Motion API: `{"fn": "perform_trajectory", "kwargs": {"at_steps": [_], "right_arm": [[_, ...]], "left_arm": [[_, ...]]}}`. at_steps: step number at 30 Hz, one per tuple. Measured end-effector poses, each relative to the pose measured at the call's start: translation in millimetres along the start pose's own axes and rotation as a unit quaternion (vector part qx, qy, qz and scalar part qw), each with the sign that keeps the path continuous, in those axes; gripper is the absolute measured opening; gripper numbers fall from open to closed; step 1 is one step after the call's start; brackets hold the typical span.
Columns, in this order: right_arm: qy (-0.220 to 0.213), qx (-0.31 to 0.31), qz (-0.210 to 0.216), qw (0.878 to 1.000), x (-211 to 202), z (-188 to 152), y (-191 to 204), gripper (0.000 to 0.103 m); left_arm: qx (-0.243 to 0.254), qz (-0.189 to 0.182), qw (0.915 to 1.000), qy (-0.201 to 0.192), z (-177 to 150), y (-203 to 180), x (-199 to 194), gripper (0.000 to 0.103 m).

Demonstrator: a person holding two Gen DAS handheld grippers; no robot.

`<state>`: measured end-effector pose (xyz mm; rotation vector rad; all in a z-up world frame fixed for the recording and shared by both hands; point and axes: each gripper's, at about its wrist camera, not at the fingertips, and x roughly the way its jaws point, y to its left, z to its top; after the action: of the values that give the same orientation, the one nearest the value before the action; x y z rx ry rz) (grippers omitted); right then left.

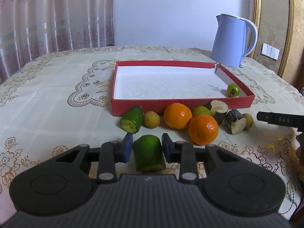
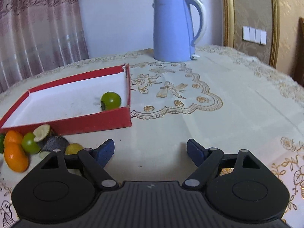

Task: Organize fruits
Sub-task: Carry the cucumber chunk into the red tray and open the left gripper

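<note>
Slippage worries me: my left gripper (image 1: 146,148) pinches the green cucumber chunk (image 1: 148,153) by curved skin, while my right gripper (image 2: 150,152), spread wide, holds nothing.

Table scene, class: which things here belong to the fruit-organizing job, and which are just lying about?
Belongs to the job:
red box
green fruit in the box
two oranges
green piece in left gripper
remaining fruit pieces

Just lying about:
blue kettle
tablecloth
</note>
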<state>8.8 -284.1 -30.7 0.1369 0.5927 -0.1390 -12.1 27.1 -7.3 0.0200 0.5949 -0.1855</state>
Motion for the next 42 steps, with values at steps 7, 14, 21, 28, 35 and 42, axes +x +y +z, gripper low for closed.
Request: {"fn": "perform_trajectory", "kwargs": {"at_steps": [7,14,21,28,35,42], "right_arm": [[0.002,-0.003,0.001,1.000,-2.1,-1.4,1.6,0.084],[0.009,-0.015,-0.002,1.000,-1.5,-2.3,5.6,0.084],[0.009,-0.013,0.004,1.000,-1.5,-2.4,4.2,0.084],[0.011,-0.015,0.002,1.000,-1.1,-2.5,5.2,0.084],[0.013,-0.020,-0.001,1.000,-0.1,-2.7,6.2,0.084],[0.016,-0.025,-0.005,1.000,1.1,-2.9,7.8,0.084]], "left_arm": [[0.004,-0.008,0.9999,-0.007,8.3,-2.7,-2.0,0.028],[-0.013,-0.016,0.9998,0.004,7.2,8.1,-4.7,0.028],[-0.004,-0.013,0.9999,-0.002,6.2,7.5,-7.5,0.028],[0.008,-0.007,0.9996,-0.027,33.1,3.3,-5.7,0.028],[0.009,0.001,0.9996,-0.027,72.9,0.9,33.7,0.028],[0.013,0.022,0.9997,0.001,97.4,1.4,89.4,0.028]]}}
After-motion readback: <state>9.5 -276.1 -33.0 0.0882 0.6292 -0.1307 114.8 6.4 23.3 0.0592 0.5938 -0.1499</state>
